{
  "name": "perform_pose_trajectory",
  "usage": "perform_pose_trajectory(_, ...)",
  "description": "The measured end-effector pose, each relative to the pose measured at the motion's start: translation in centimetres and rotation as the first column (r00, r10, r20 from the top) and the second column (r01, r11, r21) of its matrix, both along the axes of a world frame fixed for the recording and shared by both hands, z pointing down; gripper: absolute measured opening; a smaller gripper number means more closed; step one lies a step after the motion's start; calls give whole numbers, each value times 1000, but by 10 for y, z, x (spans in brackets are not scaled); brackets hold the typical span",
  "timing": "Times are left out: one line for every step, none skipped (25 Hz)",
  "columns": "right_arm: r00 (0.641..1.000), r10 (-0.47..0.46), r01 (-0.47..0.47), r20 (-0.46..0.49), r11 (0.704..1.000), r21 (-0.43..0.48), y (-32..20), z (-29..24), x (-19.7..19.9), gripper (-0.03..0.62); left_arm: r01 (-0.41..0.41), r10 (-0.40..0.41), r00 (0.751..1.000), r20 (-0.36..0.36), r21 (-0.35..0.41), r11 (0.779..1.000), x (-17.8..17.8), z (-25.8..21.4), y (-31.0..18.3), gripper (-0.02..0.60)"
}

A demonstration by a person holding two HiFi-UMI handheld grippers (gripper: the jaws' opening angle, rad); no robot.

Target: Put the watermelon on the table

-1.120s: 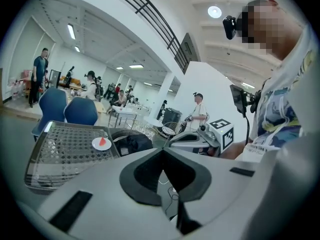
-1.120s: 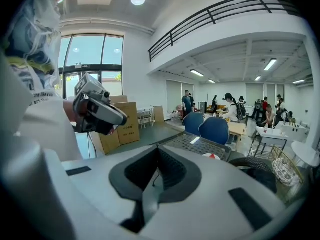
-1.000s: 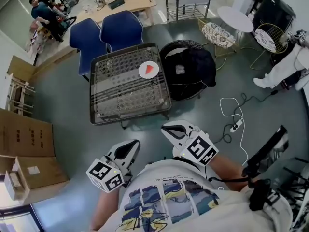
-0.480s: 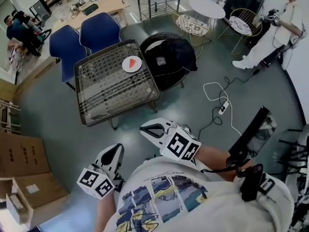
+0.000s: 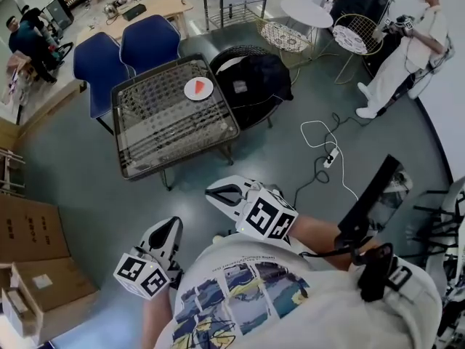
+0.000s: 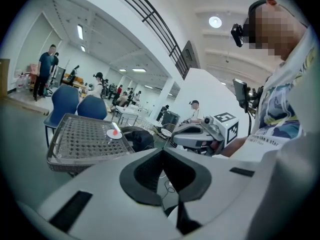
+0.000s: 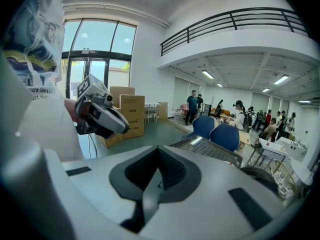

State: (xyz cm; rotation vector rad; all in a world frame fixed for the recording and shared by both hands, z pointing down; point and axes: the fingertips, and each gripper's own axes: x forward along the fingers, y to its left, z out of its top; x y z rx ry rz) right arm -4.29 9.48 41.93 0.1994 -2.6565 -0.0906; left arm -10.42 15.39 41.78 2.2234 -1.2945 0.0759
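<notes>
A red watermelon slice [image 5: 198, 88] lies on a small white plate on the dark mesh table [image 5: 163, 147]. In the left gripper view the slice [image 6: 115, 131] shows small on the table's far side [image 6: 75, 144]. Both grippers hang close to the person's body, well short of the table. My left gripper [image 5: 173, 225] is shut and holds nothing. My right gripper [image 5: 211, 193] points toward the table's near corner, also shut and empty. From each gripper view the other shows: the right gripper [image 6: 200, 134] and the left gripper [image 7: 100, 116].
Two blue chairs [image 5: 123, 49] stand behind the table. A black round chair with a dark garment [image 5: 254, 86] sits to its right. A white cable and power strip [image 5: 327, 155] lie on the floor. Cardboard boxes [image 5: 29, 253] stand at the left; a person in white [image 5: 403, 46] stands far right.
Both grippers have shifted left in the head view and stayed shut. The view has swung, so the table sits further left and more of the room's right side shows.
</notes>
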Motion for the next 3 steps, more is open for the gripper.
perform_pose_trajectory(1000,-2,2,-2,1000,1,4,0,-4,11,0,0,1000,0,0,1000,-4,1,4,9)
perform_pose_trajectory(1000,-3,3,-3,1000,1,8,-1,-7,11,0,0,1000,0,0,1000,-7,1,9,9)
perform_pose_trajectory(1000,-5,5,-5,1000,2,12,-2,-11,11,0,0,1000,0,0,1000,-11,2,13,9)
